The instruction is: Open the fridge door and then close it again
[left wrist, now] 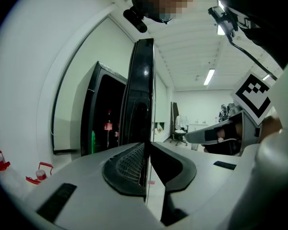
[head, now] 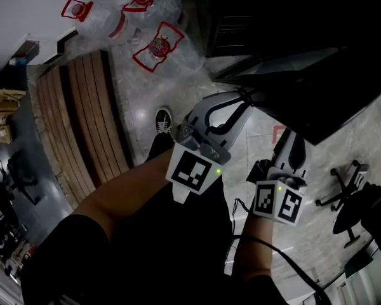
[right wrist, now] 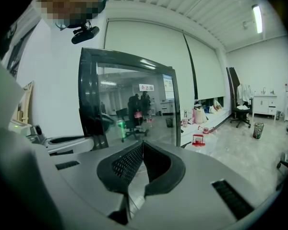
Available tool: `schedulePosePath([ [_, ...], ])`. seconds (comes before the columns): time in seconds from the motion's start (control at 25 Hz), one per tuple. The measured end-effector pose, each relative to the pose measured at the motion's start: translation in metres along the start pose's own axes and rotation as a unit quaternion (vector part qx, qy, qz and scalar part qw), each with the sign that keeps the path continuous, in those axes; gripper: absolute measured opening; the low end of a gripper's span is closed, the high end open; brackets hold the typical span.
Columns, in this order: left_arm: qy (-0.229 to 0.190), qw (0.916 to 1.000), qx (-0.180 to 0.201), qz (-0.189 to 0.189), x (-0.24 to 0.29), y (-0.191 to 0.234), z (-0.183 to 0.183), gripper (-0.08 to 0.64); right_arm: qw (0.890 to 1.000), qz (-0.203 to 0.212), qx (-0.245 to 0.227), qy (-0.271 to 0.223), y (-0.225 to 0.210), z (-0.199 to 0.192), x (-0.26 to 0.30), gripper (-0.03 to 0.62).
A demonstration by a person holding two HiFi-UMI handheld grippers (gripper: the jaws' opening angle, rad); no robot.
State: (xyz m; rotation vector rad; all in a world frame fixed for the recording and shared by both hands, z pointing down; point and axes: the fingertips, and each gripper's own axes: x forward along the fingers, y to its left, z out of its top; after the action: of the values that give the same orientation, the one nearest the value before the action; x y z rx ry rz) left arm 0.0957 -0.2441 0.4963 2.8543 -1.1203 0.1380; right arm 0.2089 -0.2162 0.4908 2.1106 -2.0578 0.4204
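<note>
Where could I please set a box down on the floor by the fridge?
Free: the bare floor between the wooden bench and the fridge door. Crowded: around the water jugs, and by the office chair base.

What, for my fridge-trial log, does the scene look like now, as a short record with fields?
fridge: open, bottles inside
door: swung out, edge-on in the left gripper view
left gripper: shut on door's edge
right gripper: shut, empty, facing the door's glass
floor: jugs with red handles
</note>
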Motion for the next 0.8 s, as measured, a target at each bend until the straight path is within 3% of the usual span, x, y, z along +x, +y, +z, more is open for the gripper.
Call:
schedulePosePath([
  [0.56, 0.003, 1.0000, 0.001, -0.001, 0.000, 0.000, -0.001, 0.044, 1.000, -0.001, 0.003, -0.005, -0.001, 0.004, 0.002, 0.015],
  [0.8, -0.006, 0.9992, 0.031, 0.025, 0.004, 0.026, 0.004, 0.051, 1.000, 0.002, 0.007, -0.013, 0.003, 0.015, 0.004, 0.015],
])
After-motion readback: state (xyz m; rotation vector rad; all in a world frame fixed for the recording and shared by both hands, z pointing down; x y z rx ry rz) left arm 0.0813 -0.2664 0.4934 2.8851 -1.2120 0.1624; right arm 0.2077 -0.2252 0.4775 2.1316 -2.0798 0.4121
